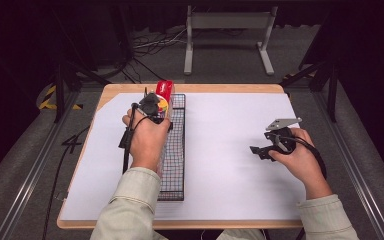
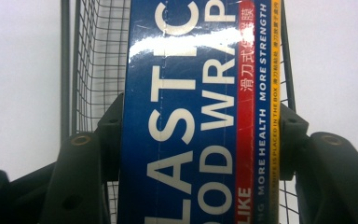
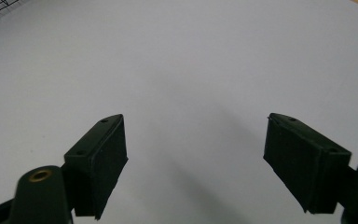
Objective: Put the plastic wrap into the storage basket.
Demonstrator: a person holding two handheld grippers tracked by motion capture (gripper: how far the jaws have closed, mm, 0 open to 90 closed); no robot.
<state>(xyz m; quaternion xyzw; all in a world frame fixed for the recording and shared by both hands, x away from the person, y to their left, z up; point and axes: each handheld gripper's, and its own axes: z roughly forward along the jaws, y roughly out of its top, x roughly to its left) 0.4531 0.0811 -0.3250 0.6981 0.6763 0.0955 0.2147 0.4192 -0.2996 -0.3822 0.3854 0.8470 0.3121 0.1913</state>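
Blue box [image 2: 182,121] reads "PLASTIC FOOD WRAP" (partly cropped), left hand-held gripper [image 2: 196,140] clamping.

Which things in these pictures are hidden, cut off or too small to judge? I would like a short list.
- Plastic wrap box: in the left gripper view its printed words are cut off by the edges.
- In the high view, the person's left hand and the left hand-held gripper cover most of the box.
- Wire basket: whether the box rests in it or is lifted cannot be told.
- Right hand-held gripper: open above bare white paper.
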